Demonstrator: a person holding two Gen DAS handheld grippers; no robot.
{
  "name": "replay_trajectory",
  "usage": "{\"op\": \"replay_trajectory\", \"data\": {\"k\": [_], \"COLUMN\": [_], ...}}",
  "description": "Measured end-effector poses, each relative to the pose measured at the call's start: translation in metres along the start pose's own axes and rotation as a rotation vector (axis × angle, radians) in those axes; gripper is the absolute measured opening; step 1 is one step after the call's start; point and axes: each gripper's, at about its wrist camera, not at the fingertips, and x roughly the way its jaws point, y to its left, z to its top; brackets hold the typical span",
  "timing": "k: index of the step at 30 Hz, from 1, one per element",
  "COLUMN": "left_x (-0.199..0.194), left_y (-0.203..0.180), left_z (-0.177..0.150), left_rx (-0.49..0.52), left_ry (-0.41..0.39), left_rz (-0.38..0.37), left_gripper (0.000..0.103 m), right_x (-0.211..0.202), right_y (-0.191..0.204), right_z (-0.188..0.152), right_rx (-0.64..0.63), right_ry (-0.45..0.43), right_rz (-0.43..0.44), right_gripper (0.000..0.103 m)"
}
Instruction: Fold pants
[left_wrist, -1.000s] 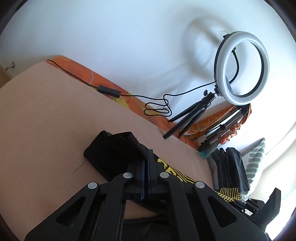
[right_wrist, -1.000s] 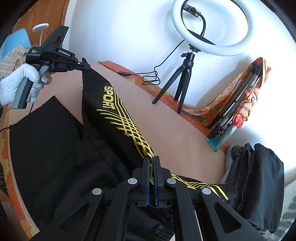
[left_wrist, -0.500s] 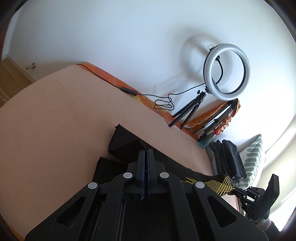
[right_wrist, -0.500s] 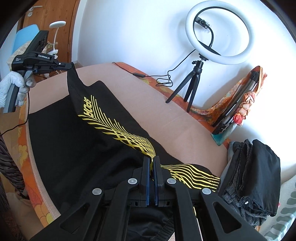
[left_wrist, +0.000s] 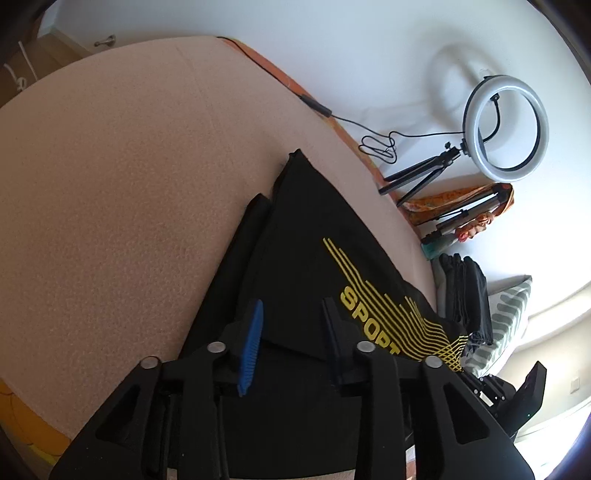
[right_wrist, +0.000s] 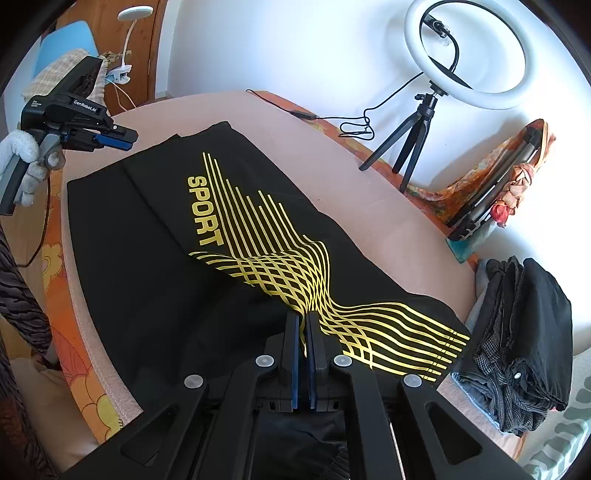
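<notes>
Peach textured surface (right_wrist: 369, 206), black pants (right_wrist: 147, 258)

The pants (right_wrist: 207, 236) lie spread on the bed (right_wrist: 369, 206) in front of me. My right gripper (right_wrist: 303, 354) sits at their near edge, closed on the fabric; my left gripper (right_wrist: 118, 137) hangs spread above their far left corner. Behind the bed, by the wall, stands a ring light (right_wrist: 469, 55). A pile of clothes (right_wrist: 524, 343) lies right of the pants.
</notes>
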Motion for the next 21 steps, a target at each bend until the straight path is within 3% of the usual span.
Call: {"op": "replay_trajectory", "data": {"k": [2, 5, 9, 12, 15, 18, 21], "left_x": [0.003, 0.003, 0.004, 0.016, 0.024, 0.031, 0.032], "left_y": [0.011, 0.021, 0.016, 0.016, 0.008, 0.002, 0.003], "left_z": [-0.004, -0.007, -0.006, -0.001, 0.005, 0.010, 0.014], "left_rx": [-0.079, -0.148, -0.159, -0.188, -0.162, -0.124, -0.105], "left_ry": [0.039, 0.035, 0.029, 0.012, -0.014, -0.018, -0.034], "left_rz": [0.016, -0.023, -0.013, -0.060, -0.058, -0.052, -0.057], "left_gripper": [0.041, 0.041, 0.041, 0.041, 0.041, 0.034, 0.007], "right_x": [0.001, 0.003, 0.004, 0.007, 0.009, 0.012, 0.015], "right_y": [0.000, 0.001, 0.001, 0.002, 0.001, 0.003, 0.002], "right_z": [0.001, 0.002, 0.004, 0.007, 0.011, 0.011, 0.008], "right_rx": [0.007, 0.011, 0.010, 0.009, 0.021, 0.011, 0.016], "right_ry": [-0.001, -0.010, -0.014, -0.018, -0.029, -0.028, -0.022], "right_rz": [0.009, 0.008, 0.010, 0.012, 0.017, 0.012, 0.012], "right_gripper": [0.001, 0.001, 0.001, 0.001, 0.001, 0.001, 0.001]}}
